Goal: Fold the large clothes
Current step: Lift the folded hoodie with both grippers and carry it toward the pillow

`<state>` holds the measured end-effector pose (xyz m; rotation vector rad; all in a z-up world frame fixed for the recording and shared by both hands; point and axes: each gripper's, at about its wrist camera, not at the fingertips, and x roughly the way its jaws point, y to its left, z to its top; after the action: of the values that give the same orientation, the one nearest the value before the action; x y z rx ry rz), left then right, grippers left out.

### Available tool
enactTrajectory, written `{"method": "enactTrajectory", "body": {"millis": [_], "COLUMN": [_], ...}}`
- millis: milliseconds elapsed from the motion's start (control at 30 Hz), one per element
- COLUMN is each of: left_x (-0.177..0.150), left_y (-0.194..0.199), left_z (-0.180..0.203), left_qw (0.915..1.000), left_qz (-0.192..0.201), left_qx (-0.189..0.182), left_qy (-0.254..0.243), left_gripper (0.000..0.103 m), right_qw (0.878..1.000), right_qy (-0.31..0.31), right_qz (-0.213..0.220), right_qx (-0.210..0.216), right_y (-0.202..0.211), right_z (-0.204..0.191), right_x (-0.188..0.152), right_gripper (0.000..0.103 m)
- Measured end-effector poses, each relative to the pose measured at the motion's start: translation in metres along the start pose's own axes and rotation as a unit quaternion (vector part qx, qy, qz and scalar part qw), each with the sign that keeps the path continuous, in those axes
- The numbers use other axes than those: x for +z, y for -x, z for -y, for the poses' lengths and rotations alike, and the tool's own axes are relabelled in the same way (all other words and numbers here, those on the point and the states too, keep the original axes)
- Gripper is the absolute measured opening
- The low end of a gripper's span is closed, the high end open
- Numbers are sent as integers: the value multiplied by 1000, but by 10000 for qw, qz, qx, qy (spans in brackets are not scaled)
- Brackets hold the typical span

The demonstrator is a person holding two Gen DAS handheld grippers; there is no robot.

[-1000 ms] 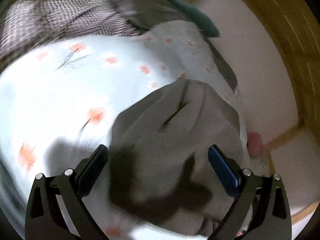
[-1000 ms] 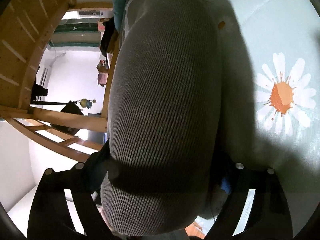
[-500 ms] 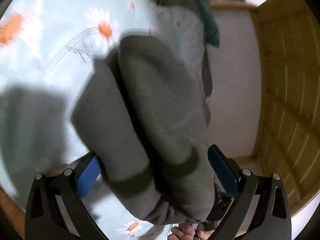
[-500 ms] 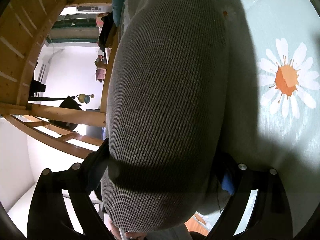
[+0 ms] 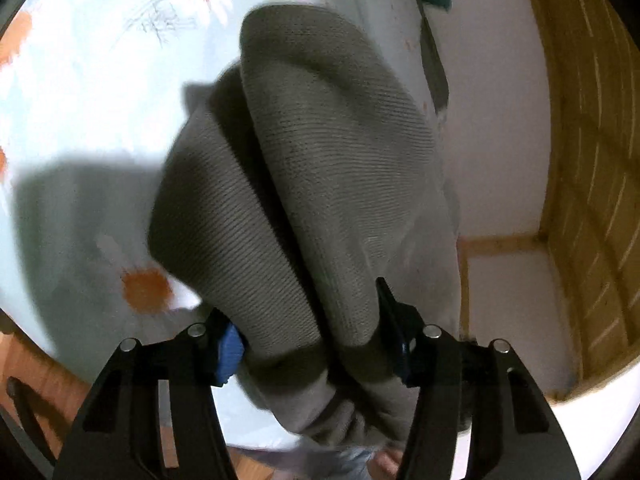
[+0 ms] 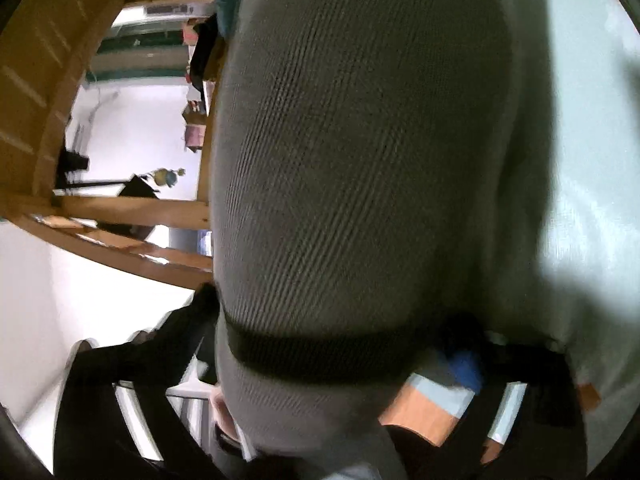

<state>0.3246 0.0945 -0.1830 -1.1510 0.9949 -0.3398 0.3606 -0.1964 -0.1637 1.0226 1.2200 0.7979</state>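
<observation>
The grey knitted garment lies as a thick folded roll on the bed, over the daisy-print sheet and close to the bed's side edge, where the white wall and the wooden frame begin. Its long axis runs straight away from both tools, so each tool looks along the roll from its near end. The left tool has just been closing its jaws, and its blue pads now press on the near end of the roll from both sides, so it is gripping the garment. The right tool has just been opening; its jaws stand wide around the dark-banded near end, and I cannot tell if the pads touch the knit. In my judgement the left hand is the one that carries the cloth for the next fold, and the roll should be moved along its own length.
</observation>
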Motion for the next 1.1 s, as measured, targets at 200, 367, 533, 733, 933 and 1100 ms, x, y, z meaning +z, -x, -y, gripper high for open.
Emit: {"method": "enactTrajectory", "body": {"millis": [200,367,533,733,933,1100], "left_x": [-4,-14,-19,-40,-91,-155], "left_y": [-1,2,-5,-38,-118,-206], "left_z": [13,55,122,228,369,456], "left_qw": [9999,9978,9915,9759,9425,9206], "left_qz": [-51,138,399,378,-92,-462], "left_qx": [-13,-73,-483,-1079,-1936,-2414], "left_qy": [-125,-637,-1136,-1856,-2723,-3036], "left_gripper": [52,49,49,49,49,49], "right_qw": [9973,9900,9776,9557,9207,9257], "right_qy": [535,1213,1859,2455,2793,2344], "right_qz": [398,616,919,1563,2608,2909], "right_qx": [-304,-367,-366,-449,-794,-584], "right_y": [8,34,88,207,378,540], "right_z": [-23,-68,-119,-176,-206,-169], "right_x": [3,10,39,79,86,104], "right_gripper": [79,74,72,72,72,73]}}
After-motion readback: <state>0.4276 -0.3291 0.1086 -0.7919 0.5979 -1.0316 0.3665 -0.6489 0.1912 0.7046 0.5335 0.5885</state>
